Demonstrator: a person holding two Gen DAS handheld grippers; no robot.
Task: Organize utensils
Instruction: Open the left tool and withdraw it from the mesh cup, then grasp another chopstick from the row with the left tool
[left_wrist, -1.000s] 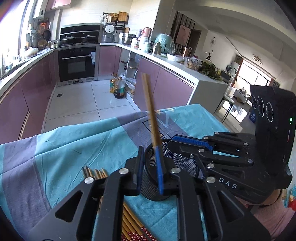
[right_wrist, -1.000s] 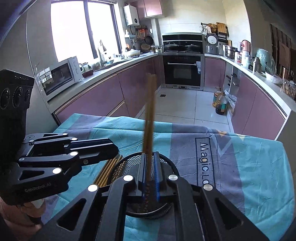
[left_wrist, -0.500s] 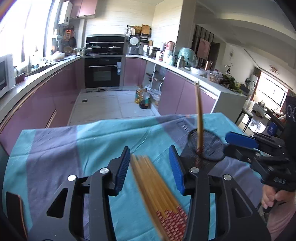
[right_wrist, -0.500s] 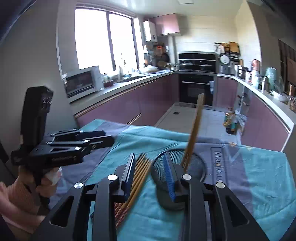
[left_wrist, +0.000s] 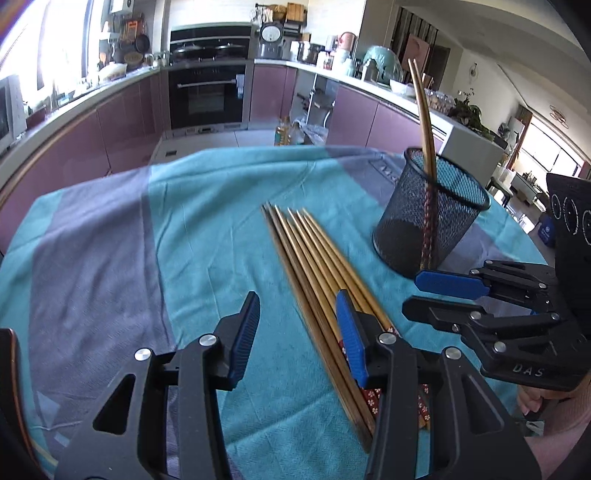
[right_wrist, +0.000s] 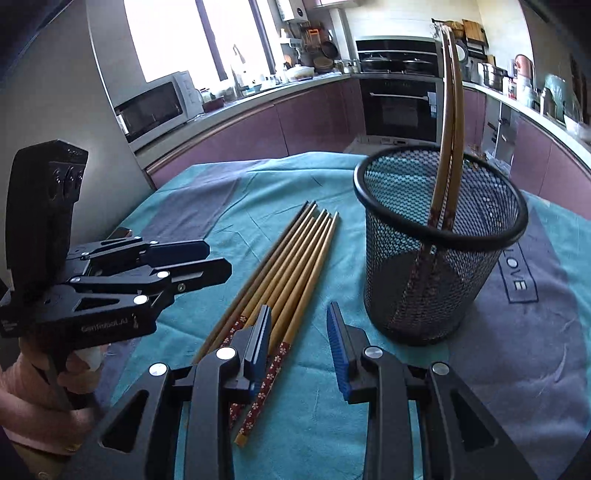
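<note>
A desk covered with a teal and grey cloth (left_wrist: 207, 236) carries the things; a black wire-mesh cup (right_wrist: 439, 243) stands upright toward the far right part of the desk; two long brown wooden chopsticks with red flowered ends (right_wrist: 448, 122) stand inside it, leaning on its rim, thin tips up. A row of the same kind of wooden chopsticks (left_wrist: 317, 266) lies flat on the cloth just left of the cup, side by side, thin tips toward the far edge, flowered ends toward the near edge.

The left gripper (left_wrist: 295, 325) hangs over the near ends of the lying chopsticks; its blue-padded fingers (left_wrist: 245, 325) have just been opening and stand apart with nothing between them; the right finger is over the row. The right gripper (right_wrist: 299, 339) hangs near the cup and the flowered ends; its fingers (right_wrist: 338, 343) have also just been opening, stand apart and hold nothing. A hand (right_wrist: 48, 391) in a pink sleeve holds the left gripper's handle.
</note>
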